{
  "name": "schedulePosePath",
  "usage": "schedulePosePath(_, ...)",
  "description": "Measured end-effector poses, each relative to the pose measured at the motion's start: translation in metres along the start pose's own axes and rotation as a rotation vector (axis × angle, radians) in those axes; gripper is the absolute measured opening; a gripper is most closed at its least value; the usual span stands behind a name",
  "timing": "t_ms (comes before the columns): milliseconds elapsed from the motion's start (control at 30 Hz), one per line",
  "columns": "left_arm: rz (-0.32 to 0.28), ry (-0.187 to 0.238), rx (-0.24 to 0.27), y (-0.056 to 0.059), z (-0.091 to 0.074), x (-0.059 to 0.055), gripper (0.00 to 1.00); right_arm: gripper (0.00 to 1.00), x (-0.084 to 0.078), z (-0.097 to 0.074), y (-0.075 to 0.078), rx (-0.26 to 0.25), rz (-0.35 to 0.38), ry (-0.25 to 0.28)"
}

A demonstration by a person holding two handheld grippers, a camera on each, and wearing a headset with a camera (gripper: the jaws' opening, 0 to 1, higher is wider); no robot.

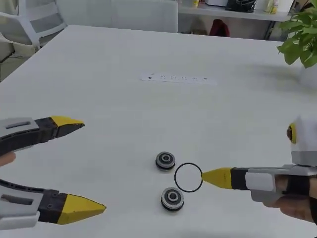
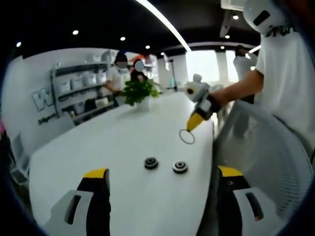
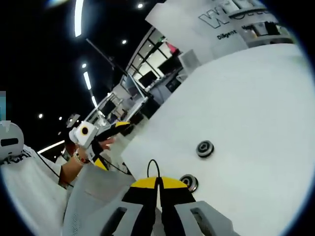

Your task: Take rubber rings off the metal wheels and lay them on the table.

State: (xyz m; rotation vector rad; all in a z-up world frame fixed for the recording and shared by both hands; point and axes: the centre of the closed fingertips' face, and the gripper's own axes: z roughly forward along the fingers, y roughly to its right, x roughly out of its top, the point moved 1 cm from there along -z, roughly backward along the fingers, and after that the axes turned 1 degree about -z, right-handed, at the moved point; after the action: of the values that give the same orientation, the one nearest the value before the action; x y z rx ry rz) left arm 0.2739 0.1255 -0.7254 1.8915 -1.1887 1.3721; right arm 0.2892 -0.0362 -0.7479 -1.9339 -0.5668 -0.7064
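Right gripper (image 1: 205,177) is shut to the tips, with a thin black rubber ring (image 1: 188,177) pinched by its edge. The ring is held between the far wheel (image 1: 165,160) and the near wheel (image 1: 172,198), close to the near edge of the table (image 1: 124,59); contact with the tabletop can't be told. The ring is judged light, floppy and grippy, best taken by the rim with a light pinch. Left gripper (image 1: 92,166) is spread wide, nothing held

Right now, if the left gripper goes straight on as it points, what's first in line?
Probably the small round metal wheel dead ahead between the yellow-tipped left gripper's open jaws, left of its twin. Height is unclear; it might pass over.
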Motion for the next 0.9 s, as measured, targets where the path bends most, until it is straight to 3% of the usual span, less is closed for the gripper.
schedulePosePath(167,-0.007,-0.036,0.009,0.006,-0.007,-0.009,1.0,0.0,0.008,0.001,-0.008,0.019,-0.001,0.009)
schedulePosePath(567,-0.08,-0.062,0.024,0.013,-0.018,-0.017,1.0,0.0,0.018,0.023,-0.02,0.045,-0.016,-0.017)
schedulePosePath(900,-0.103,-0.061,0.006,0.02,-0.016,-0.019,1.0,0.0,0.015,0.053,-0.025,0.065,-0.051,-0.09)
